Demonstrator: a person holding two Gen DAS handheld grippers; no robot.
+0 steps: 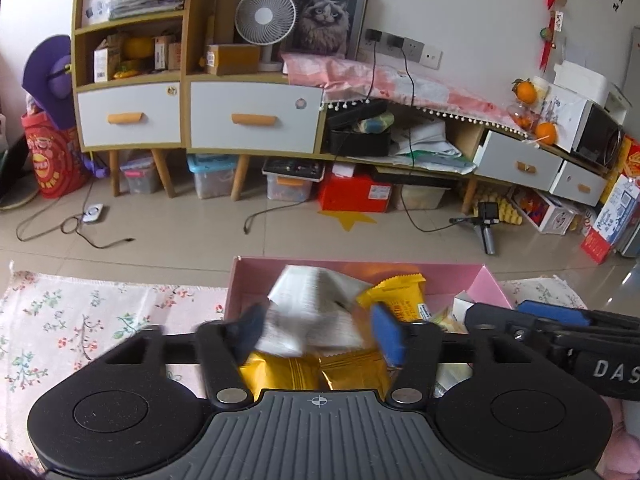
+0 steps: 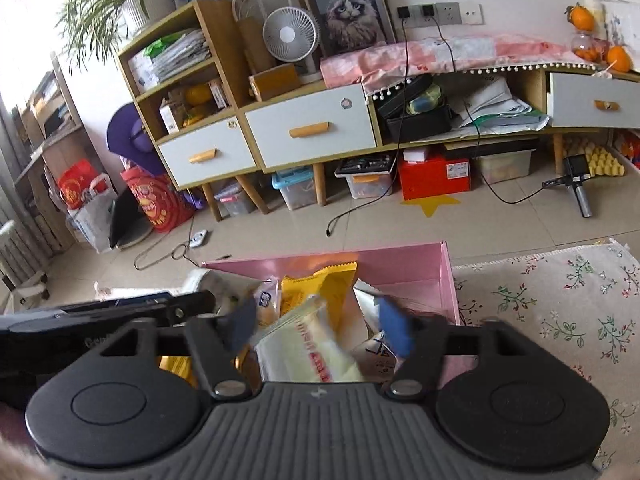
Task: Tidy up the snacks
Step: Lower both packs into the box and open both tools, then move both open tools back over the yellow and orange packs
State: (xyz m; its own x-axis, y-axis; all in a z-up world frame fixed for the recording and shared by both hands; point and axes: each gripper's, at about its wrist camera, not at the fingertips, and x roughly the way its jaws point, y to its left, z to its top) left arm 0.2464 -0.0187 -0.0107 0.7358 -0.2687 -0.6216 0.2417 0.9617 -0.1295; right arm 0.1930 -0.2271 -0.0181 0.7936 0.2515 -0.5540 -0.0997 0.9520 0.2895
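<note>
Holding a white crinkled plastic snack packet with fine printed text [image 1: 316, 312] between its blue-padded fingers [image 1: 386, 334], the left gripper [image 1: 318, 334] hangs just above the open pink cardboard box [image 1: 256, 280]; the fingers stand roughly half-open, both pads seeming to touch the packet's sides, though motion blur leaves the firmness of the grip uncertain. Beside it, over the same box, the right gripper [image 2: 316, 330] brackets a pale-yellow glossy film packet with a red printed stripe [image 2: 310, 350] — its fingers likewise part-open, and whether they clamp the packet or merely flank it I cannot tell. Contents of the box: a bright yellow serrated-edge foil wrapper [image 1: 394, 292] upright toward the far wall, two gold metallic pillow packs [image 1: 320, 372] at the near edge, small white packets toward the right side. The box rests on a cream floral-printed woven cloth [image 1: 80, 320]. Handling note — film wrappers are slippery and crushable, so each packet is likely best lowered flat into a free gap and let go only once it rests on its neighbours. With both tools crowded over one opening, working them one at a time would keep the fingers from fouling.
</note>
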